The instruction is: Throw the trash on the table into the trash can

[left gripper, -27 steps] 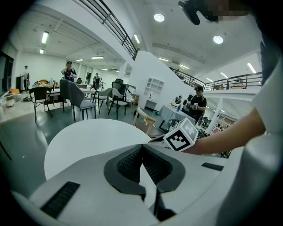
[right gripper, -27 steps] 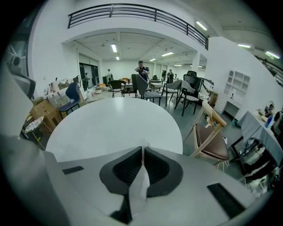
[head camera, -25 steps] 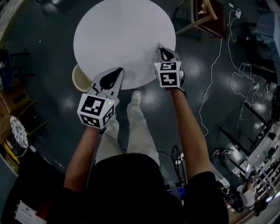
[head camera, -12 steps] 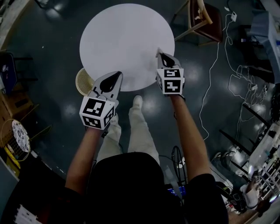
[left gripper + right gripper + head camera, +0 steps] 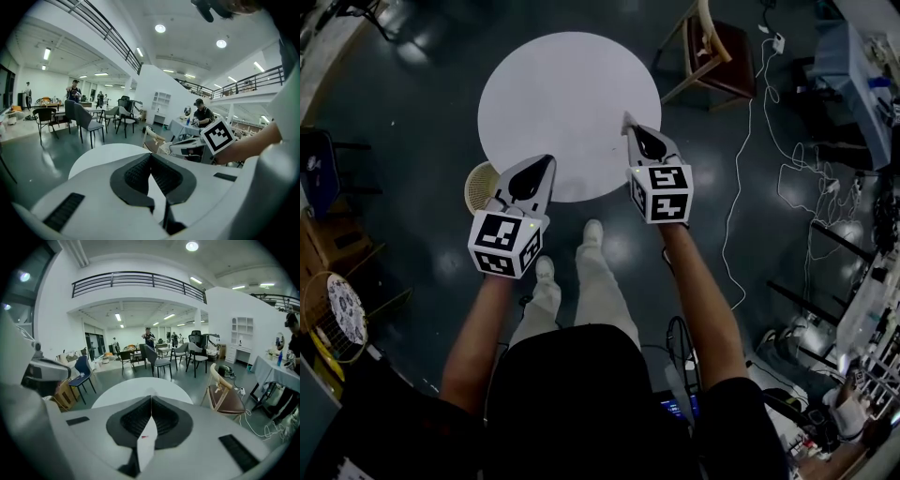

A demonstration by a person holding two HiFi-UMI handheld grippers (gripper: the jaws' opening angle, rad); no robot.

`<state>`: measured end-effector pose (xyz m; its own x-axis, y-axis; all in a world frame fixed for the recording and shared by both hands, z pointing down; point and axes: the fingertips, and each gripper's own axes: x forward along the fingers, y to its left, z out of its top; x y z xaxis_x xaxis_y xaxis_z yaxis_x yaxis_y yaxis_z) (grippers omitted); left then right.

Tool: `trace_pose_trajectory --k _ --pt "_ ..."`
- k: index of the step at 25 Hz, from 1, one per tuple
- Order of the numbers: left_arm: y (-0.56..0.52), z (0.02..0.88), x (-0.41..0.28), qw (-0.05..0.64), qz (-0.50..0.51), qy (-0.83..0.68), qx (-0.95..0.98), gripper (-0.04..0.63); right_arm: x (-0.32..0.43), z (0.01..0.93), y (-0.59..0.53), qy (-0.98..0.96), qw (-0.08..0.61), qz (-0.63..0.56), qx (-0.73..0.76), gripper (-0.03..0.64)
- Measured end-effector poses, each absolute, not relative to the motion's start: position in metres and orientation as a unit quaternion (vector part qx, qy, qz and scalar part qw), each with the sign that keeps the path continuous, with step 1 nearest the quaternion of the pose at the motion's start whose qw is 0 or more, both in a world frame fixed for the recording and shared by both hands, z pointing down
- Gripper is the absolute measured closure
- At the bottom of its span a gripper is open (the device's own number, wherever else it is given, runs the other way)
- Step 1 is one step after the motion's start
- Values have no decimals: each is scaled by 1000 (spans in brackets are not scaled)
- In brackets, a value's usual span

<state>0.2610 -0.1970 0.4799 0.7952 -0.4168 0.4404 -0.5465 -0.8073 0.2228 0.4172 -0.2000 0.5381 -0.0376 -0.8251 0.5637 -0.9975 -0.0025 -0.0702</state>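
The round white table (image 5: 567,103) has a bare top in the head view. A woven trash can (image 5: 480,186) stands on the floor at its near-left edge. My right gripper (image 5: 630,127) hovers over the table's near-right rim, shut on a thin white scrap of trash (image 5: 146,441) with a small red mark; its jaws have just been closing on that scrap. The scrap's tip pokes out past the jaws (image 5: 626,120). My left gripper (image 5: 547,161) hangs over the near-left rim beside the trash can, its pads meeting at the tips (image 5: 150,155), with nothing clearly held.
A wooden chair with a brown seat (image 5: 717,56) stands right of the table. White cables (image 5: 750,169) trail across the dark floor on the right. More chairs and tables (image 5: 159,359) and several people fill the hall beyond. A basket (image 5: 333,314) sits at far left.
Both grippers have lifted higher above the table, the right one more. The table and trash can now look smaller and farther below. The person's feet have shifted.
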Motion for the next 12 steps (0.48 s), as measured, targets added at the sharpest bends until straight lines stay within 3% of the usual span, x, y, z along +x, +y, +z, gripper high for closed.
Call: trace_pose_trajectory --k 6,12 --pt "-188 439 248 195 153 -264 932 580 396 475 -177 -691 155 207 675 595" --pt "-171 399 217 167 135 -251 944 580 353 421 -148 -699 135 179 679 595"
